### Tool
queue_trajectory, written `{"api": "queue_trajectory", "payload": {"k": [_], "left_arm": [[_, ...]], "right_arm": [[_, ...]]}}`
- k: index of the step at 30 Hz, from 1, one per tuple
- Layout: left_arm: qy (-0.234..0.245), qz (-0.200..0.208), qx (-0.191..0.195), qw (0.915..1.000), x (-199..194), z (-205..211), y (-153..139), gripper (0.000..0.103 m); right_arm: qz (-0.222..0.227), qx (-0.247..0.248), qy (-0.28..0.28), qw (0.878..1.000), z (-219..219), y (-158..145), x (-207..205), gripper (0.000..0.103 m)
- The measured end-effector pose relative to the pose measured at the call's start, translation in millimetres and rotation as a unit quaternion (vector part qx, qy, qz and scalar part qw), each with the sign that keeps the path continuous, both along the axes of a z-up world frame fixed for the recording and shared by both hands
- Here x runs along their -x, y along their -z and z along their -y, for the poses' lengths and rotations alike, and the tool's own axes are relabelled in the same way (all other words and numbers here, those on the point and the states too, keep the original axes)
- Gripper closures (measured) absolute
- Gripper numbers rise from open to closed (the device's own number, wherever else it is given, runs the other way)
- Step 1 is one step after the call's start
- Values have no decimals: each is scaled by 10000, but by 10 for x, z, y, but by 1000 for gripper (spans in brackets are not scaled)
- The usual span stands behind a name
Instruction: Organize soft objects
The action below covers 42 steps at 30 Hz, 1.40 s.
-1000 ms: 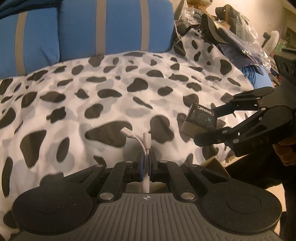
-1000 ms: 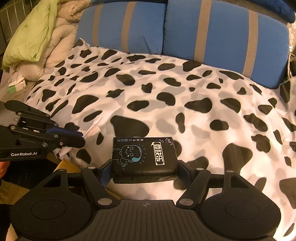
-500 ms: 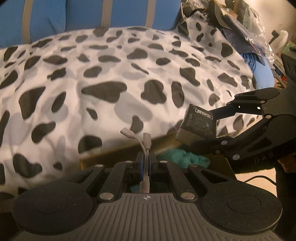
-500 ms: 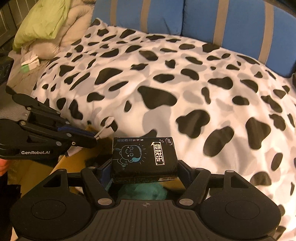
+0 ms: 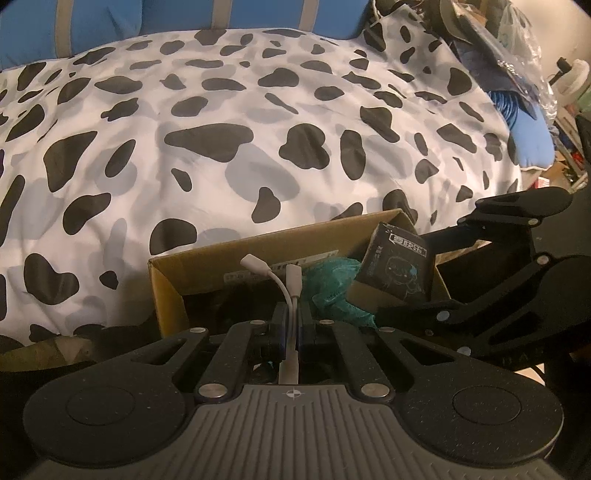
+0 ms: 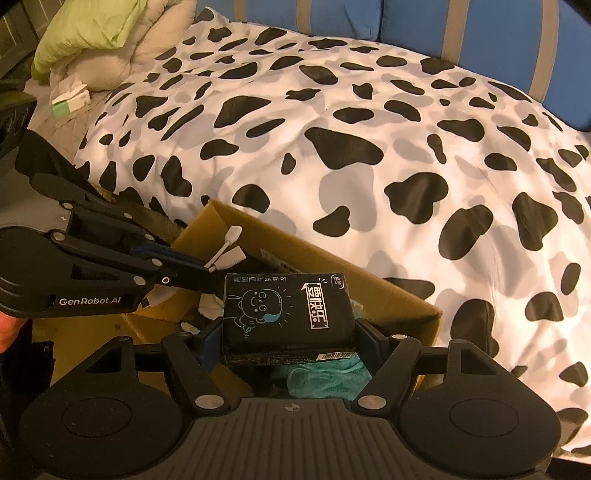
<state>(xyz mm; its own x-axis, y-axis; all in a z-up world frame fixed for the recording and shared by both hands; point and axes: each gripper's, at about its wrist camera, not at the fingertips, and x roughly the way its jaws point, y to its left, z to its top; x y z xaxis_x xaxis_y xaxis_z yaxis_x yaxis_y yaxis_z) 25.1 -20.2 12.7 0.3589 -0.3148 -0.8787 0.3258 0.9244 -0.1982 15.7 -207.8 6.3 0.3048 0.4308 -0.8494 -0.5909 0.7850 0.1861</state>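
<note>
My left gripper (image 5: 291, 318) is shut on a white adapter cable (image 5: 284, 280), held over an open cardboard box (image 5: 221, 251) beside the bed. My right gripper (image 6: 286, 334) is shut on a black tissue pack (image 6: 286, 308) with a cartoon face, also held above the box (image 6: 388, 295). The pack also shows in the left wrist view (image 5: 397, 267), at the box's right end. A teal soft cloth (image 5: 332, 290) lies inside the box, under the pack (image 6: 325, 373). The left gripper and its cable (image 6: 227, 254) show in the right wrist view.
A cow-print duvet (image 5: 221, 129) covers the bed behind the box. Blue cushions (image 6: 480, 33) line the far side. Green and cream bedding (image 6: 96, 33) is piled at the far left. Bags and clutter (image 5: 498, 44) sit past the bed's right end.
Both grippers moved back from over the duvet and down to the bed's edge. The cardboard box with the teal cloth came fully into view beneath them. Both grips unchanged.
</note>
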Motion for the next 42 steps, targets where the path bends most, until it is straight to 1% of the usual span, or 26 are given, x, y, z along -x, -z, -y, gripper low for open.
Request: {"api": "queue_trajectory", "payload": {"k": [2, 3, 4, 5, 7, 8, 9, 11, 14, 16, 19, 20, 24, 28, 31, 37, 42], "left_arm": [[-29, -47, -45, 10000, -10, -2, 15, 96], [-38, -67, -75, 9999, -16, 5, 21, 96], [-55, -89, -134, 9999, -24, 12, 31, 95], [-94, -90, -189, 9997, -24, 11, 37, 91], [-177, -87, -234, 9995, -29, -4, 37, 71], [-234, -69, -215, 9995, -29, -21, 29, 52], [-298, -32, -191, 9994, -27, -40, 20, 38], [-412, 3, -186, 9990, -35, -68, 0, 30], [-630, 3, -221, 9978, -49, -117, -8, 29], [-723, -6, -268, 9970, -58, -139, -7, 22], [-827, 39, -368, 9959, -48, -156, -27, 8], [-859, 67, -404, 9955, -39, -157, -41, 0], [-1063, 143, -610, 9924, 12, -175, -70, 0], [-1114, 31, -659, 9916, 52, -174, -58, 0], [-1042, -169, -659, 9922, 96, -137, -16, 0], [-1117, -569, -1008, 9870, 177, -107, 79, 0], [-1233, -807, -1018, 9838, 164, -157, 128, 0]], "right_arm": [[-23, 53, 21, 10000, -3, 14, -5, 27], [-57, 96, 41, 9999, -3, 27, -16, 17], [-81, 155, 69, 9998, -4, 41, -25, 9], [-76, 196, 93, 9997, -4, 48, -31, 0], [-82, 215, 135, 9996, 7, 46, -39, 0], [-99, 226, 156, 9996, 14, 54, -45, 0], [-119, 266, 186, 9994, 17, 65, -49, 0], [-150, 361, 232, 9990, 19, 90, -52, 0], [-175, 512, 328, 9980, 21, 117, -53, 0], [-215, 612, 443, 9969, 21, 134, -58, 0], [-284, 672, 659, 9952, 40, 144, -48, 0], [-311, 689, 730, 9945, 43, 144, -44, 0], [-388, 818, 963, 9912, 52, 148, 7, 0], [-468, 997, 1215, 9865, 83, 170, 61, 0], [-629, 1020, 1420, 9826, 125, 193, 78, 0], [-883, 1270, 1620, 9746, 127, 271, 133, 0], [-1120, 1420, 1686, 9690, 147, 350, 120, 0]]}}
